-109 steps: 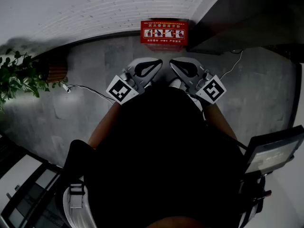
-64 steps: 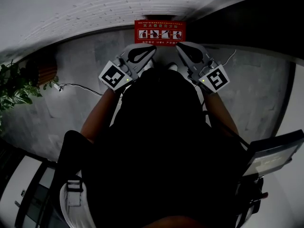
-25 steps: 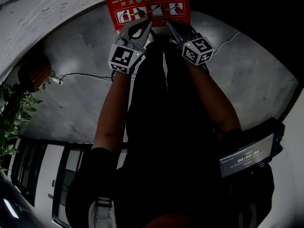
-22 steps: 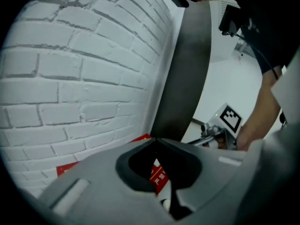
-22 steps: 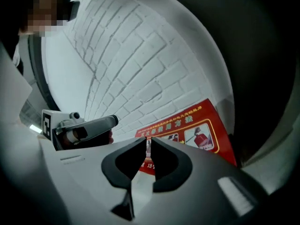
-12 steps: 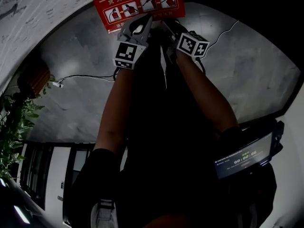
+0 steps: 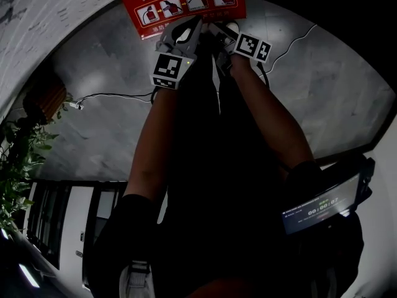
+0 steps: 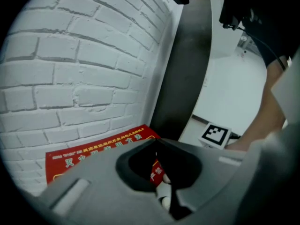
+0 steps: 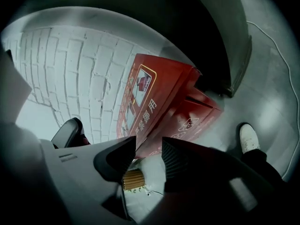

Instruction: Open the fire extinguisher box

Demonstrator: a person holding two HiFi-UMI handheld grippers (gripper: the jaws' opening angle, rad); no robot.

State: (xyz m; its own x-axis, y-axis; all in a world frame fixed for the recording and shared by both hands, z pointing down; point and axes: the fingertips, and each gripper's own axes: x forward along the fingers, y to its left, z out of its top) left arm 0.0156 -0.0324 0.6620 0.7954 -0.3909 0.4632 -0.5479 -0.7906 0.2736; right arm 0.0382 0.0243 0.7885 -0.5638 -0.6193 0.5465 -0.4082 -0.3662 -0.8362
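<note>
Nearest me, the person's dark torso fills the middle of the head view. A small lit screen (image 7: 322,203) sits at the near right and a leafy plant (image 7: 18,160) at the near left, on the grey floor (image 7: 111,129). A thin cable (image 7: 111,95) runs across the floor left of the arms.

Both arms stretch out toward the fire extinguisher box (image 7: 183,2). The box is red and sits on the floor against the white brick wall (image 8: 84,55) at the far edge.

My left gripper (image 8: 155,143) has its jaw tips pressed together, with nothing pinched that I can see. The red box shows through the loop behind them.

My right gripper (image 9: 149,146) is just right of the left one, with its jaws parted. The near lower corner of the box's picture panel sits right at the gap, by the left jaw tip. I can't confirm contact.

A white shoe (image 9: 248,137) stands on the floor right of the box.
</note>
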